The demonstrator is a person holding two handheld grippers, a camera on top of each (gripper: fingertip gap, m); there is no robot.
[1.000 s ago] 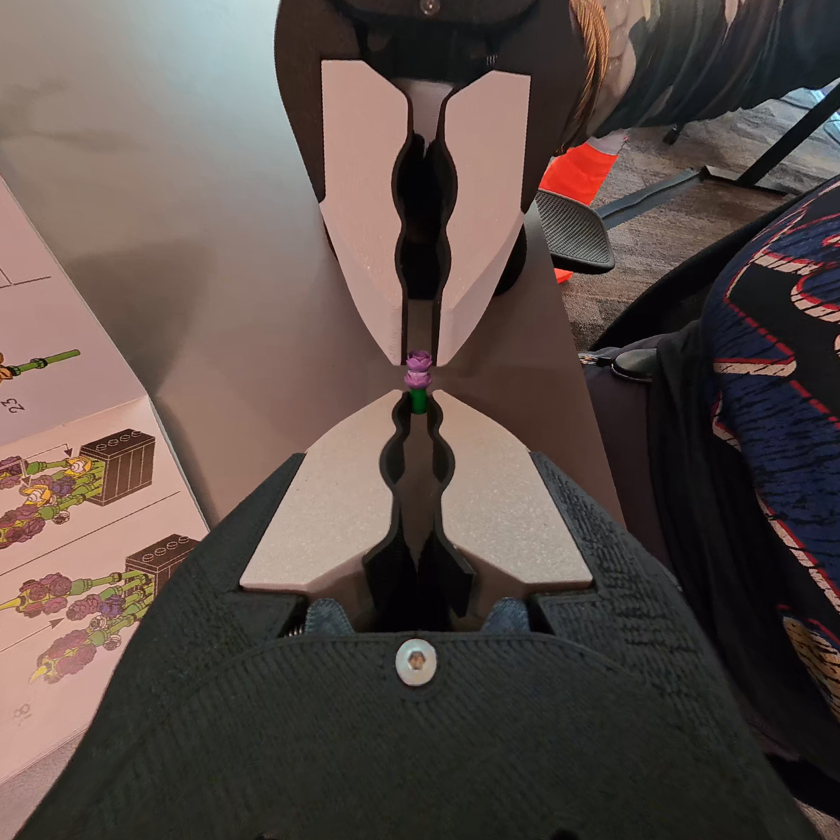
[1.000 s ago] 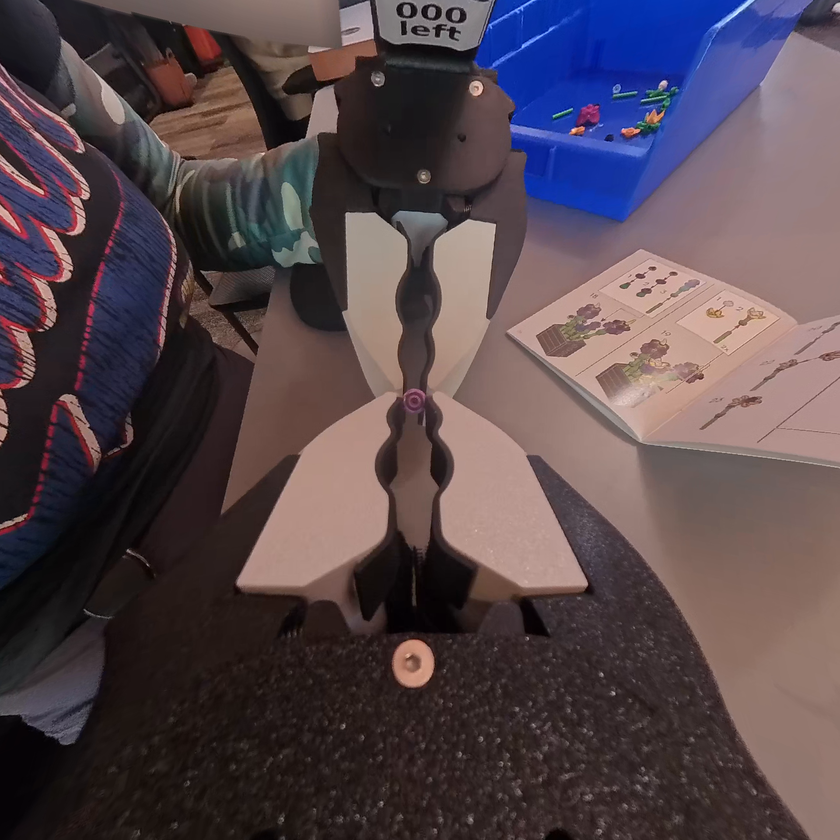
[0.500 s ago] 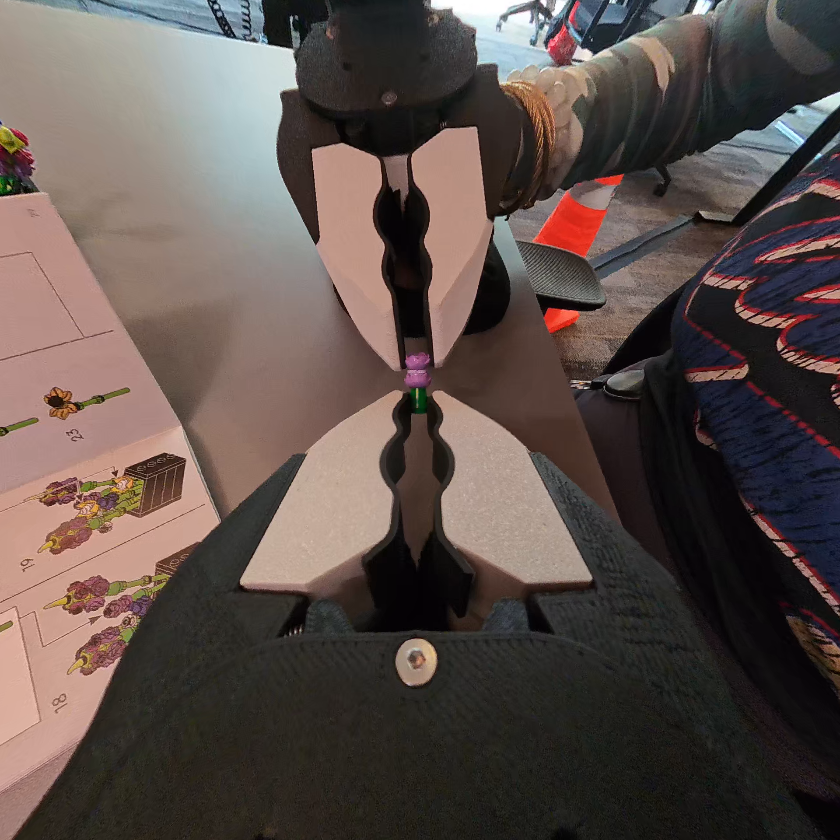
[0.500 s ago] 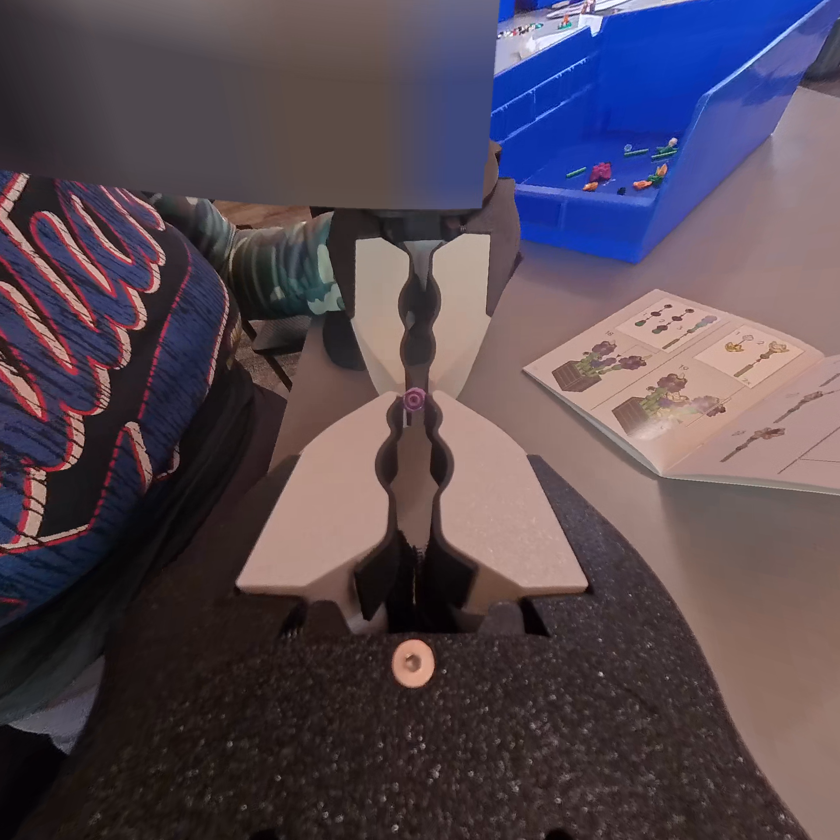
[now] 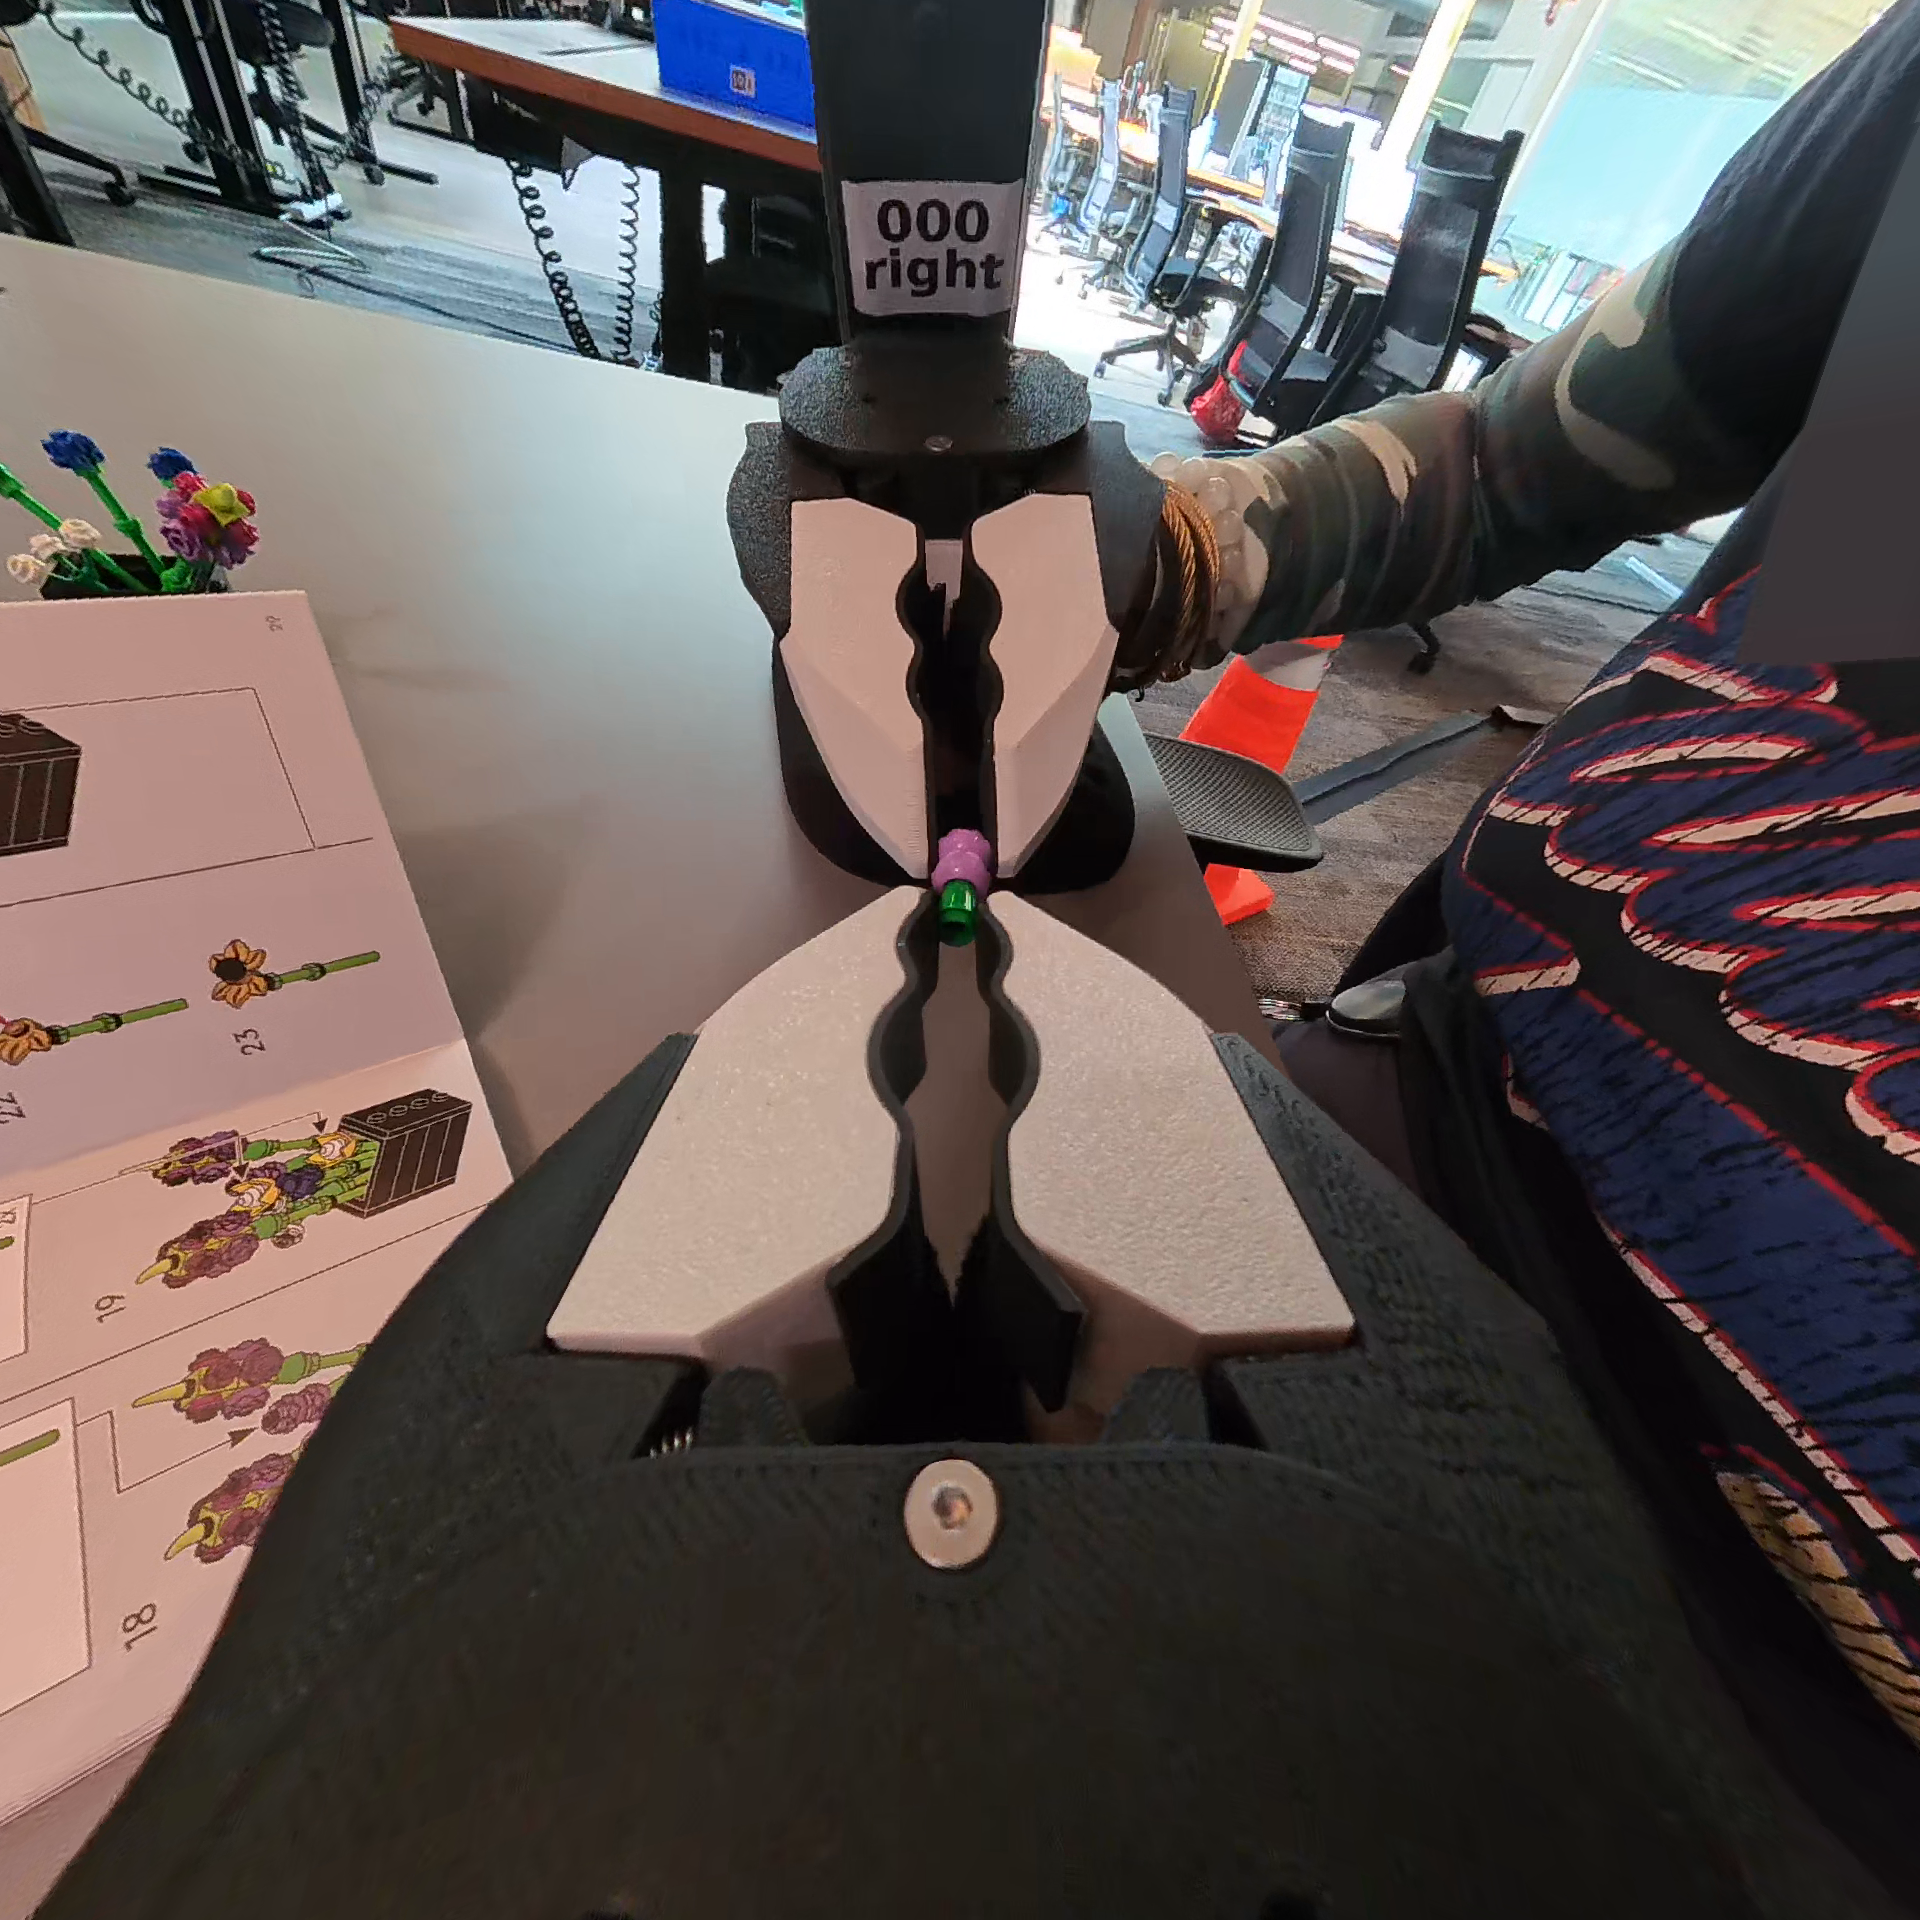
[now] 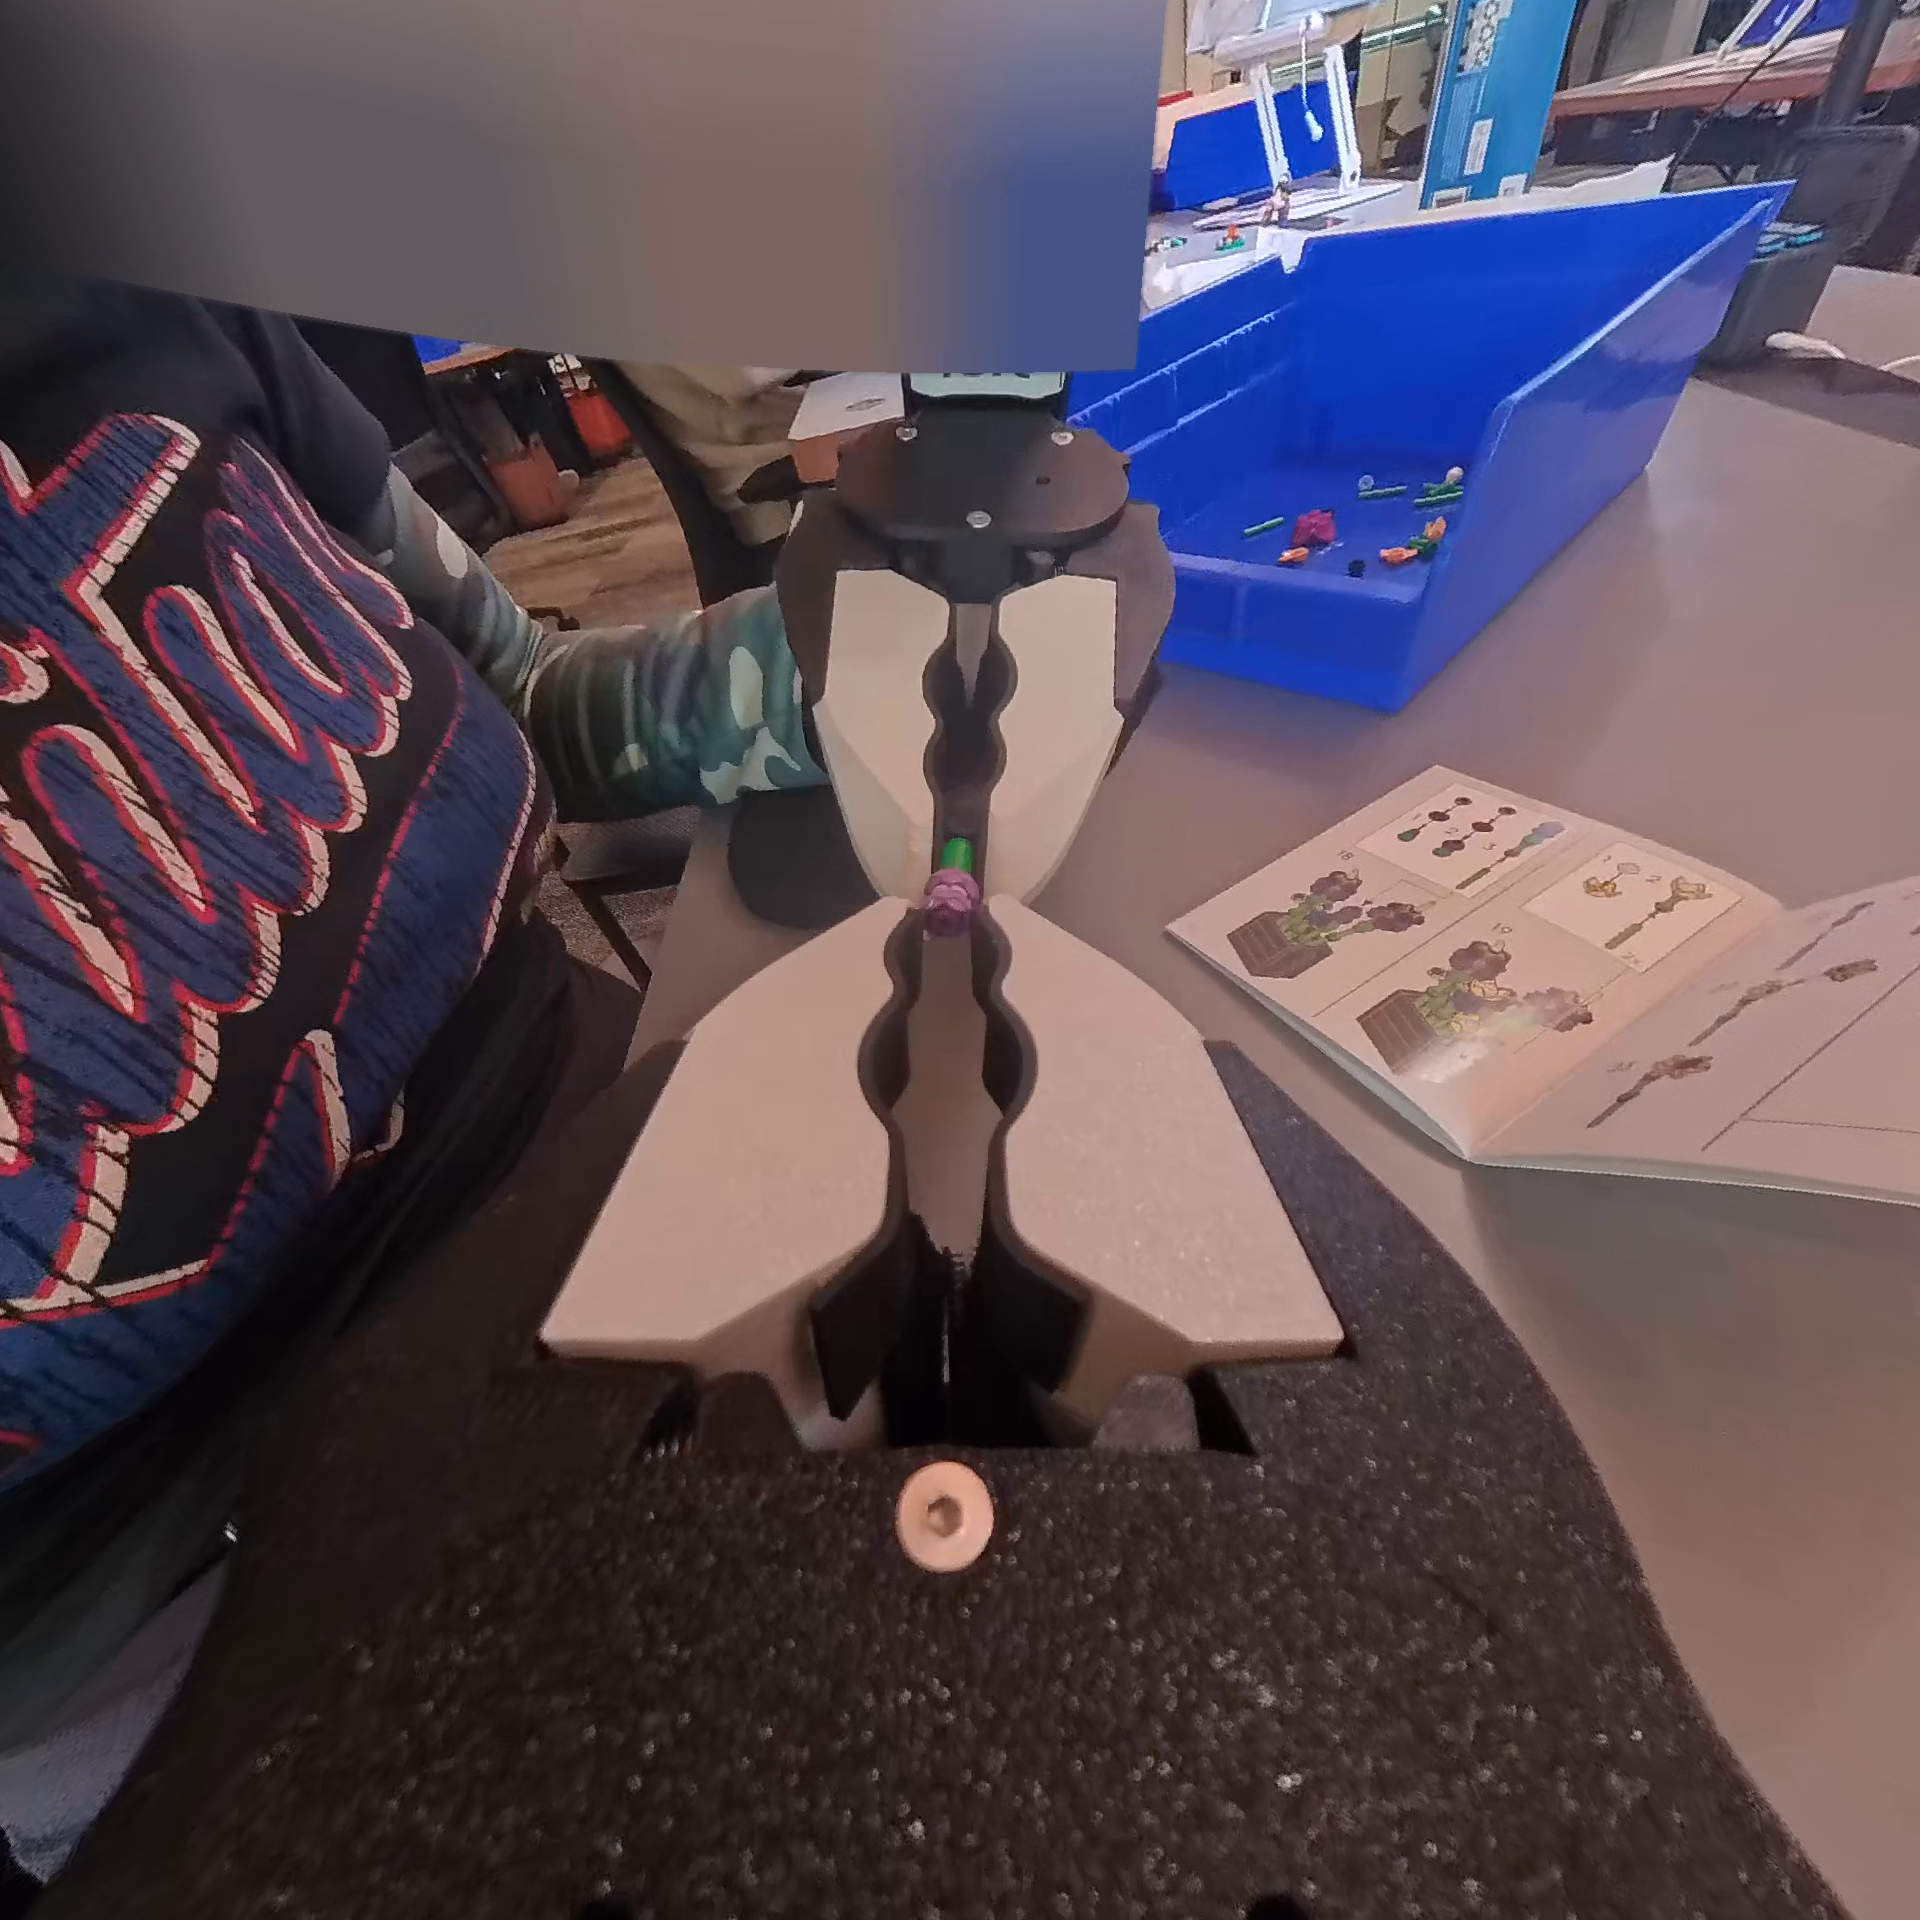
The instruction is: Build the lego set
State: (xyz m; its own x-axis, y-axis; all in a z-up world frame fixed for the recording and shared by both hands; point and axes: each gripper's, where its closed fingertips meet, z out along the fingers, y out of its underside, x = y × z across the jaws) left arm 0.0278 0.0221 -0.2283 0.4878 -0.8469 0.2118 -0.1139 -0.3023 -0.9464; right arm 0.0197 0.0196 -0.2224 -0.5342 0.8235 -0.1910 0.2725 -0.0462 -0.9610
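Observation:
My left gripper (image 5: 956,906) is shut on a short green stem piece (image 5: 956,923). My right gripper (image 6: 951,916) is shut on a small purple flower piece (image 6: 951,902). The two grippers meet tip to tip above the grey table's near edge (image 5: 582,727). The flower (image 5: 961,857) touches the end of the stem (image 6: 956,854). In the left wrist view the right gripper (image 5: 961,868) faces me; in the right wrist view the left gripper (image 6: 956,868) faces me. I cannot tell if the two pieces are pressed fully together.
An open instruction booklet (image 5: 208,935) lies on the table and also shows in the right wrist view (image 6: 1558,997). A built flower bunch (image 5: 135,530) stands behind it. A blue bin (image 6: 1507,343) holds several loose pieces. The person's torso (image 5: 1662,1039) is close by. My two grippers' fingertips are within a few centimetres of each other.
Both grippers have tilted upward together, staying tip to tip, so more of the room shows. More of the green stem is visible between the tips than before.

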